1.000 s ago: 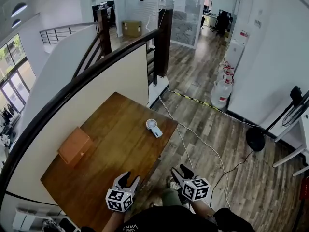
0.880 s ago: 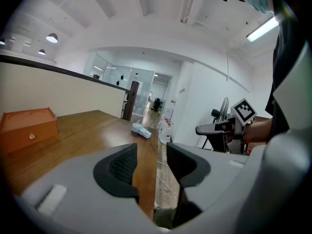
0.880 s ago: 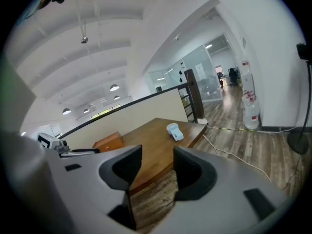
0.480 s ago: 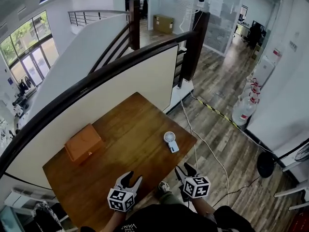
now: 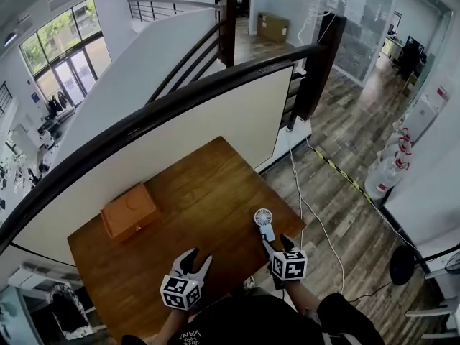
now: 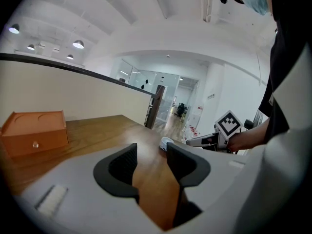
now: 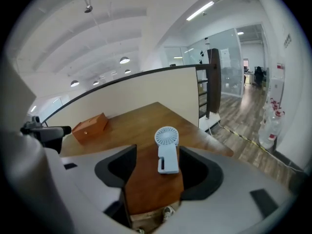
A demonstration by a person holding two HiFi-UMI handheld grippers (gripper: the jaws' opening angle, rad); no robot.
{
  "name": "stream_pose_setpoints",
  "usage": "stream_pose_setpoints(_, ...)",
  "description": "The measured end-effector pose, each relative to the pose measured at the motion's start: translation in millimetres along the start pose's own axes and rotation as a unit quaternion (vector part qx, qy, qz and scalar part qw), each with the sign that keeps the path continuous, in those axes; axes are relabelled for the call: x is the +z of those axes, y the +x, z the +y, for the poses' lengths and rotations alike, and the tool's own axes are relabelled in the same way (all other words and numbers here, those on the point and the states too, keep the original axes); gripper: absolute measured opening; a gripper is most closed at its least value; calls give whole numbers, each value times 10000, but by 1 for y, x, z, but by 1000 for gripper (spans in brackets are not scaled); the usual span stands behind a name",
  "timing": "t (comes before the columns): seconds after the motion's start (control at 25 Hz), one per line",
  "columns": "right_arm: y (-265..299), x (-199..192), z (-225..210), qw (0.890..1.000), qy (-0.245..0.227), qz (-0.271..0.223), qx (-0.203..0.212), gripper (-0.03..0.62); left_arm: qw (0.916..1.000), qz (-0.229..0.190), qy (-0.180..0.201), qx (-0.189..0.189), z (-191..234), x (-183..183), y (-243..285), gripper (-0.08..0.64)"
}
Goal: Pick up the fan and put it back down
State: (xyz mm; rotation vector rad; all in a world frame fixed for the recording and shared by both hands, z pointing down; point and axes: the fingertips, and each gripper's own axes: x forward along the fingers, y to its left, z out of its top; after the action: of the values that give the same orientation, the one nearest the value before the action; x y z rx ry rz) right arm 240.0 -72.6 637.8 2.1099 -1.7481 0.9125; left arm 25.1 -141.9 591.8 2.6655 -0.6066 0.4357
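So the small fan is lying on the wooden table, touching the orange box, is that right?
Not quite. The small fan does lie on the wooden table, but it is well apart from the orange box. The box sits toward the table's left side and the fan near its right edge. The head view shows the gap.

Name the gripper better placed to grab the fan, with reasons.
Right. The right gripper has the fan between its opening jaws, untouched; the left gripper is empty, off to one side.
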Motion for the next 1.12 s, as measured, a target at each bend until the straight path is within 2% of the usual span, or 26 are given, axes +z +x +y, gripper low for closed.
stream_pose_setpoints(0.24, 51, -8, -14, 9976, -381, 566, 89, 256, 9988, -37, -139, 474, 16, 5, 6, 175)
stream_pose_setpoints(0.48, 86, -21, -25, 9904, -817, 1094, 226, 261, 9948, -111, -320, 964, 28, 6, 12, 175)
stream_pose_setpoints(0.64, 97, -23, -24, 9867, -973, 1227, 426, 265, 9909, -213, -410, 1267, 30, 5, 17, 175)
stream_pose_setpoints(0.88, 106, -30, -22, 9795, -873, 1630, 793, 266, 9875, -215, -495, 1480, 25, 0, 29, 175)
stream_pose_setpoints(1.08, 108, -29, -28, 9775, -1117, 1692, 584, 263, 9846, -304, -557, 1628, 18, 1, 34, 175)
stream_pose_setpoints(1.12, 109, -28, -29, 9766, -1188, 1699, 573, 241, 9843, -290, -547, 1654, 17, -1, 33, 175)
